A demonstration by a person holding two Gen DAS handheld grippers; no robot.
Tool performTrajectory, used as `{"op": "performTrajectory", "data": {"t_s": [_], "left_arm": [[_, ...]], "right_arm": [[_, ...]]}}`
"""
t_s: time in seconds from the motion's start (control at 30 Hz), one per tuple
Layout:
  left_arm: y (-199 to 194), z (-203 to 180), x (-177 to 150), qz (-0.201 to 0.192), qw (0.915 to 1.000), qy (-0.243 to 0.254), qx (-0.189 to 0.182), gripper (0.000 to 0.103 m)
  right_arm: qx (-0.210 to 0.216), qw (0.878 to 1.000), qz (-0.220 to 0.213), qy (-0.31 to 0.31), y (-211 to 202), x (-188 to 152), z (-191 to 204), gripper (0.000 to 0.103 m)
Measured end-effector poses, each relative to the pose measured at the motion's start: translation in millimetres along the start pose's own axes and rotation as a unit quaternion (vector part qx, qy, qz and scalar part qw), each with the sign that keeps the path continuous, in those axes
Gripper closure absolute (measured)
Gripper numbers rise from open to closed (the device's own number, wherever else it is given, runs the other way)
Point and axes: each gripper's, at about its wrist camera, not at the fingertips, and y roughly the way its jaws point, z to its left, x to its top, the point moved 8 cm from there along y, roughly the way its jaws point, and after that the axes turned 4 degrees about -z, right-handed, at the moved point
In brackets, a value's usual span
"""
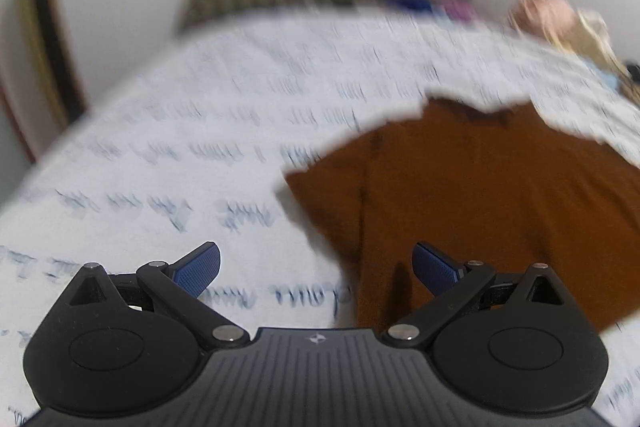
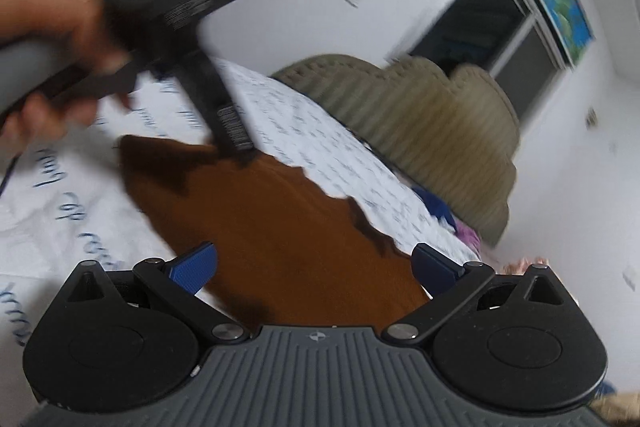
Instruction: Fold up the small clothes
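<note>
The left gripper (image 1: 316, 269) hangs with its blue pads (image 1: 198, 273) spread wide and empty above the near left edge of the brown garment (image 1: 480, 203). The right gripper (image 2: 314, 269), also agape, tilts over the garment, which lies flat on the script-printed bedsheet (image 1: 180, 131), long axis toward the ribbed headboard (image 2: 420, 115). A hand (image 2: 56, 39) grips the left handle.
</note>
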Motion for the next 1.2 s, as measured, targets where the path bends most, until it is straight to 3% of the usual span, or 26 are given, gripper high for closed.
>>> {"op": "performTrajectory", "data": {"t_s": [0.07,0.2,0.33,0.47,0.53,0.57,0.67,0.77,0.83,0.87,0.9,0.93,0.97,1.03,1.13,1.2], "left_arm": [[10.6,7.9,1.6,0.031,0.9983,-0.036,-0.033,0.000],[22.1,34.2,9.6,0.031,0.9906,-0.121,-0.057,0.000],[34.8,35.8,23.4,0.042,0.9854,-0.139,-0.089,0.000],[52.3,28.4,38.8,0.055,0.9848,-0.137,-0.091,0.000],[61.3,22.8,43.6,0.060,0.9779,-0.152,-0.130,0.000],[66.9,18.5,45.3,0.065,0.9703,-0.168,-0.161,0.000],[86.1,4.6,47.3,0.095,0.9499,-0.199,-0.221,0.000],[97.6,-2.6,55.5,0.094,0.9478,-0.204,-0.226,0.000],[102.6,-4.6,61.0,0.094,0.9405,-0.221,-0.240,0.001],[104.8,-3.9,63.1,0.093,0.9365,-0.233,-0.245,0.002],[107.0,-2.9,64.1,0.088,0.9344,-0.244,-0.244,0.006],[109.3,-2.6,64.5,0.086,0.9345,-0.250,-0.238,0.023],[112.0,-3.6,64.2,0.089,0.9368,-0.248,-0.230,0.047],[115.2,-5.6,61.6,0.097,0.9461,-0.233,-0.203,0.069],[108.3,-8.7,63.0,0.087,0.9558,-0.209,-0.187,0.087],[99.6,-9.0,68.1,0.073,0.9609,-0.201,-0.176,0.088]], "right_arm": [[0.016,1.000,0.000,-0.014,2.4,3.6,18.6,0.003],[0.029,0.999,0.004,-0.046,14.0,8.8,49.6,0.006],[0.006,0.998,0.006,-0.065,28.3,23.5,53.0,0.006],[-0.004,0.998,0.011,-0.065,46.8,31.2,52.1,0.006],[-0.003,0.998,0.008,-0.064,52.2,33.4,55.1,0.008],[-0.001,0.998,0.006,-0.064,53.9,34.4,56.5,0.011],[0.003,0.998,0.004,-0.068,59.9,35.4,60.0,0.026],[0.004,0.997,0.005,-0.074,62.5,35.0,62.7,0.044],[0.005,0.997,0.007,-0.080,62.6,33.3,65.7,0.065],[0.008,0.996,0.007,-0.083,62.1,32.0,67.1,0.069],[0.010,0.996,0.006,-0.085,60.8,31.0,70.1,0.079],[0.012,0.996,0.006,-0.087,60.4,30.2,71.4,0.085],[0.014,0.996,0.004,-0.089,59.7,29.8,72.7,0.087],[0.017,0.996,0.002,-0.091,57.7,29.5,75.0,0.091],[0.016,0.996,-0.002,-0.092,50.8,28.1,76.3,0.094],[0.007,0.995,-0.009,-0.096,47.0,27.2,72.3,0.095]]}}
